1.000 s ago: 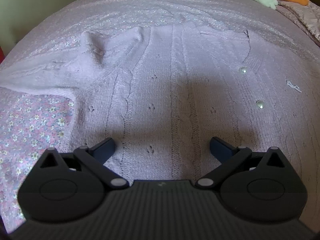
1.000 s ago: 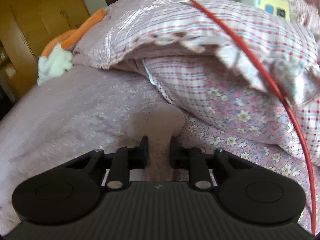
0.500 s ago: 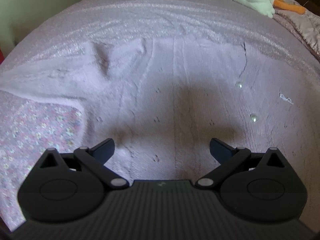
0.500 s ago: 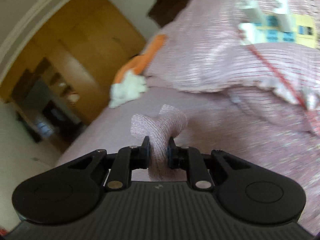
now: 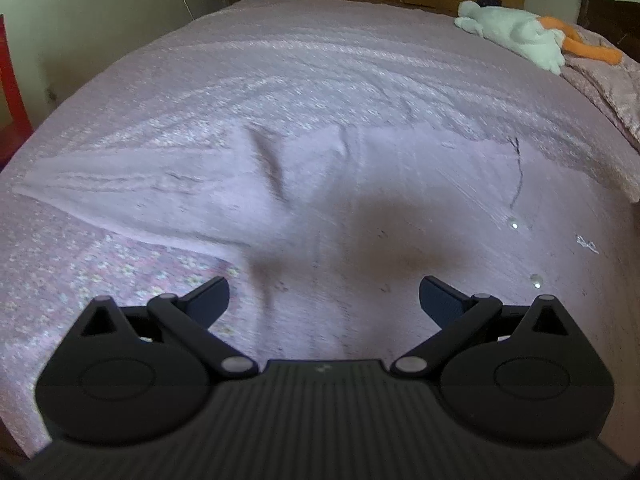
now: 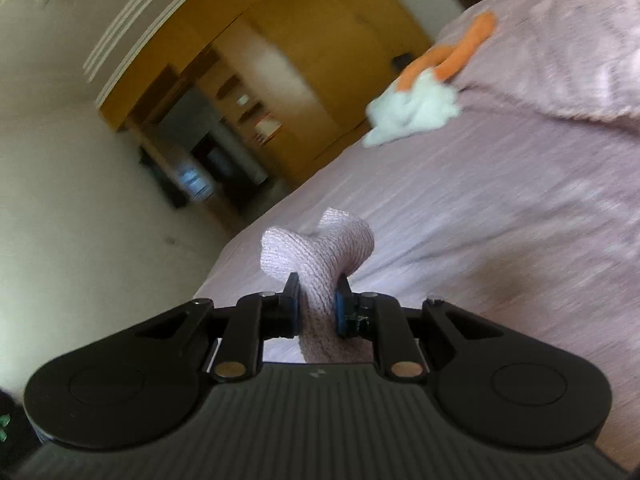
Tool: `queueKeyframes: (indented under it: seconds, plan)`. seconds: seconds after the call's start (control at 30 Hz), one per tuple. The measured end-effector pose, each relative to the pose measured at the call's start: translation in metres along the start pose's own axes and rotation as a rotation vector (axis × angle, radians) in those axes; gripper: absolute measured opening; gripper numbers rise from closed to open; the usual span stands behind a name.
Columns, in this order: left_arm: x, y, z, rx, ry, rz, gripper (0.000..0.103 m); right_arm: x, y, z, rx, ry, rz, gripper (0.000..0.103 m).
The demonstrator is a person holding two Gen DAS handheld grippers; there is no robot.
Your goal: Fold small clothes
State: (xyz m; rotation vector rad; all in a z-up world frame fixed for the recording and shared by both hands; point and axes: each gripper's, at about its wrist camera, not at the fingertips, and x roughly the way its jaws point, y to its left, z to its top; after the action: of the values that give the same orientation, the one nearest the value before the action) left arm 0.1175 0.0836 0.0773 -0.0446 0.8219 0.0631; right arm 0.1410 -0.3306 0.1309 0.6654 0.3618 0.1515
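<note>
Bed (image 5: 320, 60): pink knit cardigan (image 5: 360, 200) lies spread flat, unfolded. Left gripper (image 5: 324, 296) hovers open above it. Right gripper (image 6: 316, 300) clamps a lifted sleeve cuff (image 6: 320, 236). Folding barely begun.

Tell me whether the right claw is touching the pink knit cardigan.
Touching. The right wrist view shows the right claw shut on a bunched piece of the pink knit cardigan, the fabric pinched between both pads and bulging out above them.
</note>
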Motion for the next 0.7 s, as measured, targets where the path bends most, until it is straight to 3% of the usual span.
queueKeyframes:
  seconds: [0.33, 0.63, 0.7]
  plan:
    - [-0.003, 0.036, -0.001, -0.061, -0.016, 0.01, 0.103, 0.064, 0.09, -0.108, -0.066, 0.19, 0.087, 0.018]
    - [0.005, 0.045, -0.007, -0.064, -0.005, 0.011, 0.103, 0.108, 0.111, -0.206, -0.188, 0.326, 0.068, 0.02]
    - [0.008, 0.044, -0.007, -0.076, 0.0, 0.001, 0.103, 0.108, 0.102, -0.213, -0.199, 0.365, 0.064, 0.034]
